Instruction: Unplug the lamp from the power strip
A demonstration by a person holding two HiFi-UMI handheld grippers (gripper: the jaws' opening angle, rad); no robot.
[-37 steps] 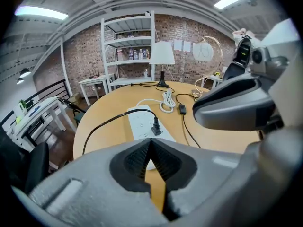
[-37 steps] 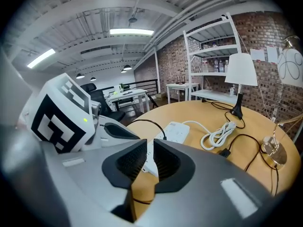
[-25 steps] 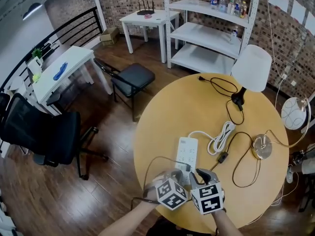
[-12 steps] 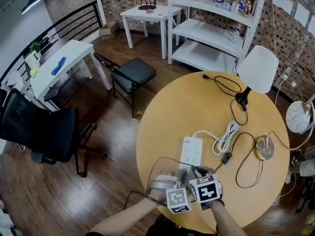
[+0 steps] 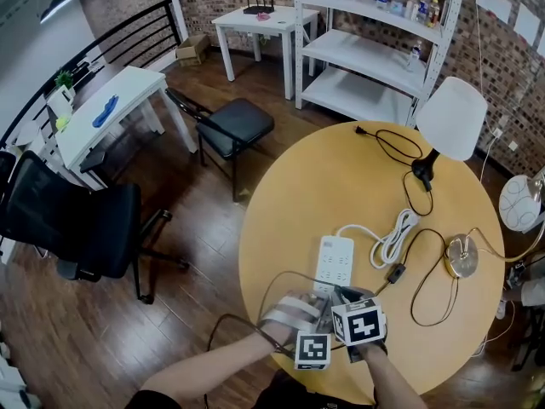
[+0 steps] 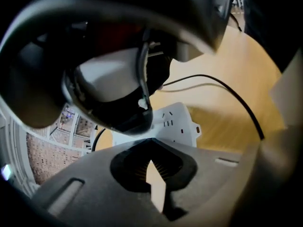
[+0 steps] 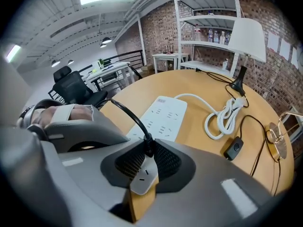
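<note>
Gripping the plug (image 7: 145, 148) at the strip's (image 7: 163, 115) near end with the right gripper (image 5: 341, 298), jaws just closed on it, for pulling. Holding the left gripper (image 6: 152, 174) just left, barely open and empty, likely as brace.

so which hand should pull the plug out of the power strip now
Right. The right gripper has just been closing its jaws around the plug at the near end of the power strip. The left gripper has nothing between its jaws and could only steady the strip.
</note>
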